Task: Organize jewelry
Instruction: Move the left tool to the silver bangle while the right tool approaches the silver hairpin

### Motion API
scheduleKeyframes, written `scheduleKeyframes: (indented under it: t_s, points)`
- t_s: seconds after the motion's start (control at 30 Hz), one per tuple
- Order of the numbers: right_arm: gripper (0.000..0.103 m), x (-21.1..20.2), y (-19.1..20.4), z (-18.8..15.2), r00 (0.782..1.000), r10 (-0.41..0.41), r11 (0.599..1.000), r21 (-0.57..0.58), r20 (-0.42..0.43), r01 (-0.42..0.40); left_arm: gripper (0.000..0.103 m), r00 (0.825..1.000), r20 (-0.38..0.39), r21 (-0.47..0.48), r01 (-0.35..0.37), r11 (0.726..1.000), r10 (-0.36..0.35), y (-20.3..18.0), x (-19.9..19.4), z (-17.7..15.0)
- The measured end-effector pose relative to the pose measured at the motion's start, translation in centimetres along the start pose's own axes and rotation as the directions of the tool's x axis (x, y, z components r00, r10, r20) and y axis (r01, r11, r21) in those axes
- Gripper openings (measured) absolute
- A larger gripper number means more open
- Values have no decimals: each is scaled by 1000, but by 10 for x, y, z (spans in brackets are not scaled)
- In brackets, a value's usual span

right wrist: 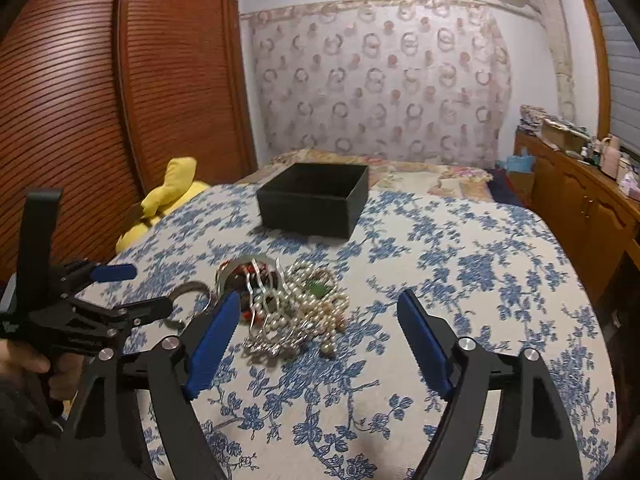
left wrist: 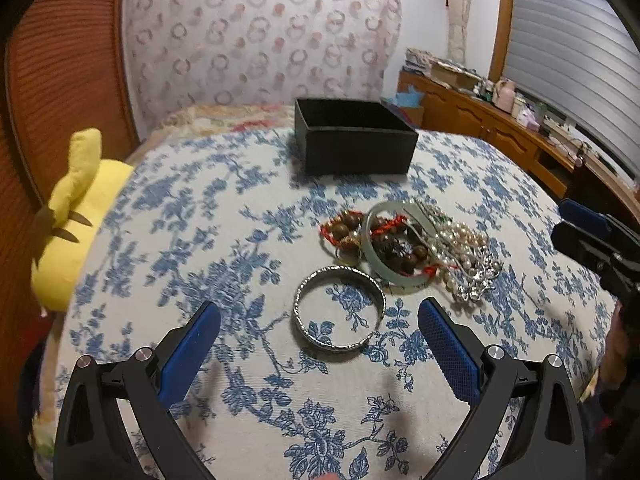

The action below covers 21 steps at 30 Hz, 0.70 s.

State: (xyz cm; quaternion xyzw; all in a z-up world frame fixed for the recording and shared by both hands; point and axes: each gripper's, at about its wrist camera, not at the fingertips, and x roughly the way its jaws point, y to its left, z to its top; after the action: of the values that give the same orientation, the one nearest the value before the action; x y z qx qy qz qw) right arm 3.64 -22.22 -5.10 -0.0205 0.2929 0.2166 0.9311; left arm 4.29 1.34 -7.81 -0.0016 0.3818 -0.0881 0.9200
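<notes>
A heap of jewelry lies on the blue-flowered bed cover (left wrist: 192, 216): a silver bangle (left wrist: 336, 346), a pale green bangle (left wrist: 400, 280), a brown bead bracelet with red cord (left wrist: 346, 226), a pearl necklace (left wrist: 464, 242) and a silver ornament (left wrist: 478, 286). An open black box (left wrist: 356, 148) stands behind the heap. My left gripper (left wrist: 319, 306) hovers open just before the silver bangle. My right gripper (right wrist: 319, 296) is open, with the pearl necklace (right wrist: 316, 304) and a silver comb (right wrist: 260, 300) just ahead of its left finger. The black box (right wrist: 312, 208) lies further back.
A yellow plush toy (left wrist: 76, 216) lies at the bed's left edge beside a slatted wooden wardrobe (right wrist: 120, 100). A wooden cabinet (left wrist: 500, 128) with clutter on top runs along the right wall. A patterned curtain hangs behind the bed.
</notes>
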Motion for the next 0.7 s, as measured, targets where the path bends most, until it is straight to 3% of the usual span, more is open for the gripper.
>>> scheduleKeyframes:
  t_s: [0.17, 0.37, 0.53, 0.6, 0.67, 0.7]
  points:
    - [69, 14, 3, -5, 998, 28, 999, -40, -57, -31, 94, 998, -35, -3, 54, 999, -54, 0, 11, 2]
    - [68, 25, 8, -6, 993, 53, 994, -91, -108, -63, 80, 994, -92, 29, 58, 998, -55, -3, 26, 5]
    - [68, 29, 12, -6, 989, 68, 988, -130, -134, -86, 77, 993, -110, 51, 48, 998, -42, -4, 34, 5]
    - [68, 33, 15, -5, 986, 81, 984, -147, -146, -103, 71, 994, -109, 61, 34, 998, -28, -4, 34, 6]
    - [68, 38, 17, -4, 982, 90, 980, -163, -167, -118, 56, 995, -98, 64, 32, 997, -25, -4, 32, 5]
    - [68, 40, 19, -4, 980, 94, 977, -171, -176, -124, 56, 995, -96, 59, 32, 998, -27, -2, 31, 5]
